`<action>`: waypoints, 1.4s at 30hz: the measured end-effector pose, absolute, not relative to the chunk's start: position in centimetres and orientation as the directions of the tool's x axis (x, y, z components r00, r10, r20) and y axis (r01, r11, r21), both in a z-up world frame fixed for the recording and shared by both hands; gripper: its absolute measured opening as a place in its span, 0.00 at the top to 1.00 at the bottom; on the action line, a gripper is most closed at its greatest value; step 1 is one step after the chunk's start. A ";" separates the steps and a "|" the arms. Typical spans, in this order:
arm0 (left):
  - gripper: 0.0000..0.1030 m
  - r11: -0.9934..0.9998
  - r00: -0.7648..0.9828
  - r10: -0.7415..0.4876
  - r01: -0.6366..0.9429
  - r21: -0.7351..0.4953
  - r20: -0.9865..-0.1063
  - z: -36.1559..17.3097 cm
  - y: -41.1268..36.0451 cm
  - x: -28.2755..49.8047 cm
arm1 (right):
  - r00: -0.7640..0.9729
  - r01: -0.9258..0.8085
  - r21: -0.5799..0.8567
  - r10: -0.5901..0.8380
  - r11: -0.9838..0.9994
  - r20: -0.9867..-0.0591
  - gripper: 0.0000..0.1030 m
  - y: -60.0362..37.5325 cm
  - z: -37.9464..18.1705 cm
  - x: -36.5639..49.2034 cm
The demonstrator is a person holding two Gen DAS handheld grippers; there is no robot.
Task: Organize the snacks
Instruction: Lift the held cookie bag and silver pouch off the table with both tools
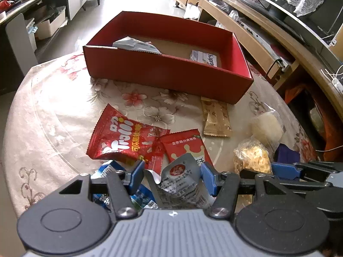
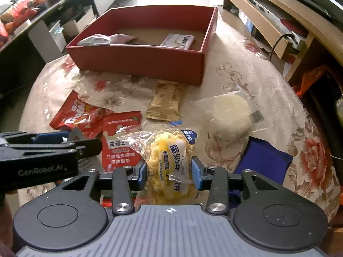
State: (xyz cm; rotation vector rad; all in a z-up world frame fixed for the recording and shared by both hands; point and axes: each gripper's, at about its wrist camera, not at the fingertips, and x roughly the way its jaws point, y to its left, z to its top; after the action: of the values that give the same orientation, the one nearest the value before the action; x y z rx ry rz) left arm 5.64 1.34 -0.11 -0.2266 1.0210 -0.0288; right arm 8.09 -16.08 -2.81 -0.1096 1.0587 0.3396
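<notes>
The right hand-held gripper (image 2: 169, 174) pinches the yellow cake packet (image 2: 171, 165) crosswise at the desk's near edge, the left hand-held gripper (image 1: 171, 174) pinches a grey pouch (image 1: 182, 182), and the red box (image 2: 137, 61) lies straight ahead toward the far edge.

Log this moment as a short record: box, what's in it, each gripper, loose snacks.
box: red box, open top, at far side of table
in box: crumpled silver packet at left, white packet at right
left gripper: shut on grey pouch
right gripper: shut on yellow pastry
loose snacks: Trolli bag, red sachet, tan bar, white cake, blue pack
</notes>
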 end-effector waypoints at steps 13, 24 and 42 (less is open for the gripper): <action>0.44 0.976 0.543 -0.127 -0.083 -0.203 -0.830 0.6 1.7 5.5 | 0.485 -0.337 0.102 0.265 0.936 -0.834 0.53 -15.8 -0.8 8.0; 0.44 0.980 0.569 -0.110 -0.077 -0.186 -0.815 1.4 1.7 5.5 | 0.510 -0.348 0.078 0.259 0.934 -0.821 0.53 -15.4 -0.1 8.0; 0.44 0.979 0.594 -0.106 -0.077 -0.188 -0.797 2.3 1.7 5.4 | 0.540 -0.338 0.074 0.258 0.938 -0.801 0.53 -15.6 0.8 8.0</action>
State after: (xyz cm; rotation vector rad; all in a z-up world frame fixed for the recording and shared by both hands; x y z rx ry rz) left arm 5.36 1.75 2.28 -0.2115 0.9367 -0.0173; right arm 8.03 -15.59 0.84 -0.0938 0.9361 0.3546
